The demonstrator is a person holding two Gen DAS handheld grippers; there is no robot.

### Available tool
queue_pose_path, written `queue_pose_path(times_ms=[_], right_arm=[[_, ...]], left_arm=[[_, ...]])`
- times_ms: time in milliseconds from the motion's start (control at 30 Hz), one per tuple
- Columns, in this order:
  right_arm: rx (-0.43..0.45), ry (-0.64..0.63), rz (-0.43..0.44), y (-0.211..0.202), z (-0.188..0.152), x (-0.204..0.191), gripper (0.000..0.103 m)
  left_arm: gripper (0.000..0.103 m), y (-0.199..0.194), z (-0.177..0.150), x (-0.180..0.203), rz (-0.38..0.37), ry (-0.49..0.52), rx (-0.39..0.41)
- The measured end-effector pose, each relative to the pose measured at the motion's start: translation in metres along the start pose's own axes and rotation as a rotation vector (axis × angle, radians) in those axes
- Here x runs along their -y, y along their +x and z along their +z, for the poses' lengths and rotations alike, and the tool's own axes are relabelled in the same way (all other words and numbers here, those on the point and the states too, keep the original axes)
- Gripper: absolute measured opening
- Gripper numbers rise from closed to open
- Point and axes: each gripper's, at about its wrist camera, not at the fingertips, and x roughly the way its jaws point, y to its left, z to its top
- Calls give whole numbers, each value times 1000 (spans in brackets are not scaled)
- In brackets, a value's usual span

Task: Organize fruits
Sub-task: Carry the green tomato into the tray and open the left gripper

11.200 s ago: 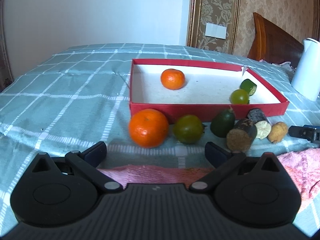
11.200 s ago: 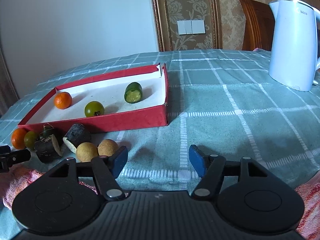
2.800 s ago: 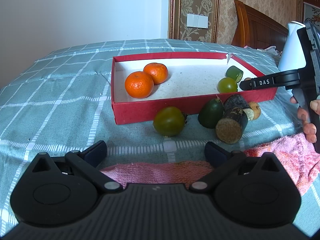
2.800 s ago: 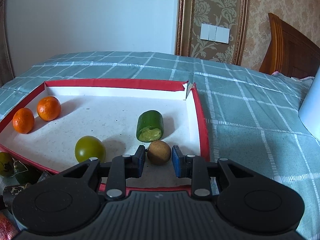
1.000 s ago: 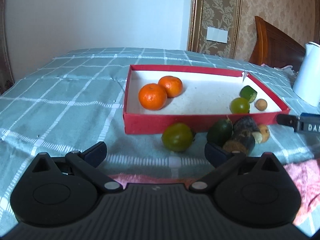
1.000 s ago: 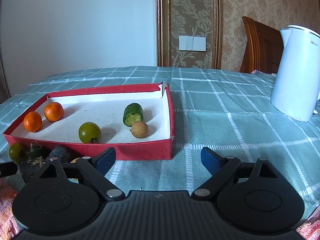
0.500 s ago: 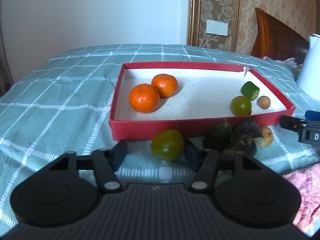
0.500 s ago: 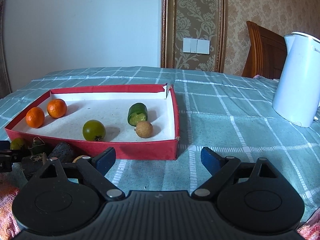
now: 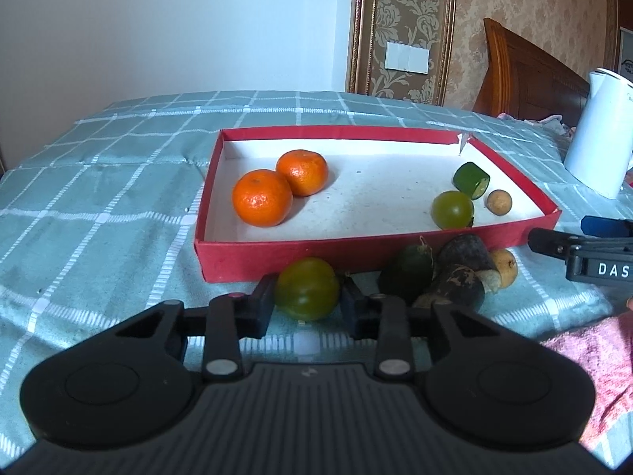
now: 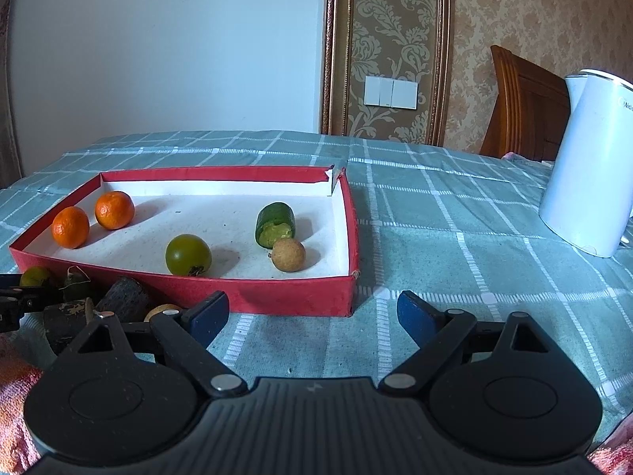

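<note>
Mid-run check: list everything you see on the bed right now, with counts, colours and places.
oranges: two, orange, touching, tray's left end
green fruit: one, in tray, right
cut green piece: one, in tray, right
brown fruit: one, small, in tray, right
tray: one, red, white inside
green tomato: one, outside the tray's front wall
dark pieces: cluster, front right; count unclear
kettle: one, white, right
towel: pink, near edge
left tool: closing around green tomato
right tool: open, empty
</note>
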Motion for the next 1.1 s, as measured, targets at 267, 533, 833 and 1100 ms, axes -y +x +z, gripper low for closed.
queue_pose_path(times_ms=[267, 533, 833, 1100], right_arm=[[-4, -1, -1, 0, 0, -1, 92], [-11, -5, -4, 2, 1, -2, 92], [-20, -11, -4, 5, 0, -4, 92], [-34, -15, 0, 9, 0, -5, 92]], left_arm=[[32, -14, 20, 6, -36, 36, 62], [32, 9, 53, 20, -48, 75, 78], [32, 59, 68, 25, -46, 82, 3], [33, 78, 73, 26, -47, 82, -12]])
